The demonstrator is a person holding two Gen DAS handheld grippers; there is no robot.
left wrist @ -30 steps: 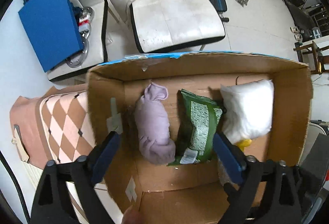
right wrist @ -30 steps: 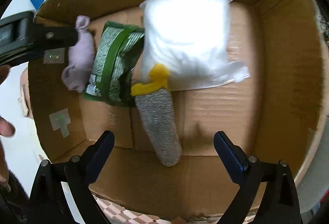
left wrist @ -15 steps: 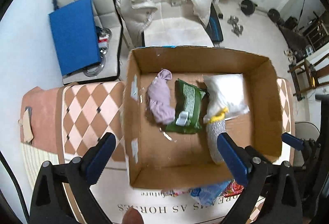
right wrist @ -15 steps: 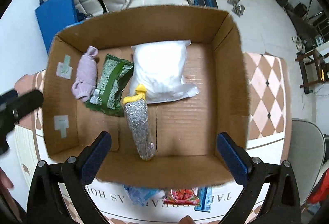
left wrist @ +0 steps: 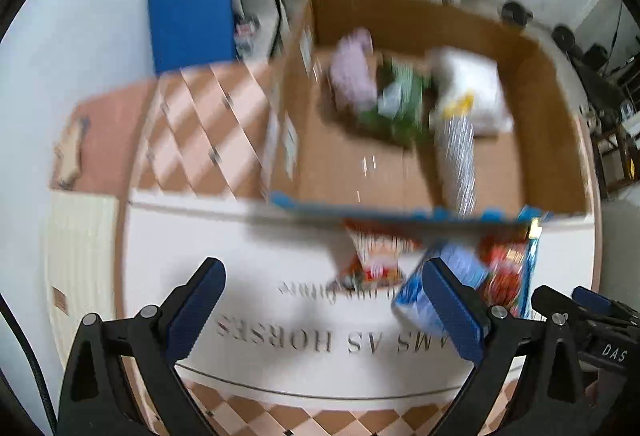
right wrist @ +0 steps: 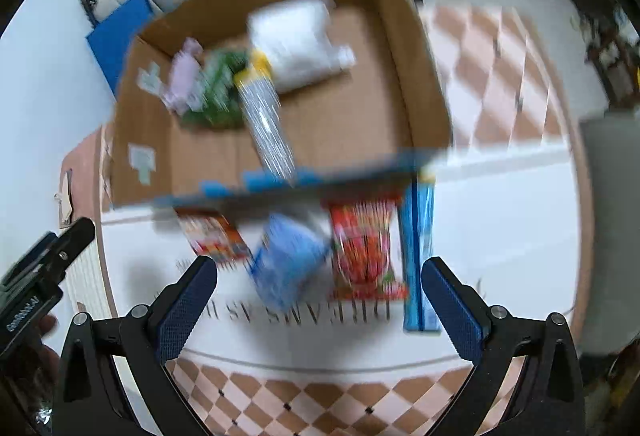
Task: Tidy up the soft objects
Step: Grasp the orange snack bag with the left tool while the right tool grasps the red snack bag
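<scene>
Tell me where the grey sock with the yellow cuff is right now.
In the right wrist view the grey sock lies inside the cardboard box, between the green packet and the white pillow pack.

Each hand-held gripper has black, angular plastic arms ending in two fingers faced with dark blue, finely textured pads. On the left hand-held gripper (left wrist: 322,306) silver round screws sit at the finger joints, and a thin black cable runs along the left edge. The right hand-held gripper (right wrist: 320,302) carries the same screws and blue pads (right wrist: 184,310). White lettering marks each black body seen from the other's camera.
</scene>
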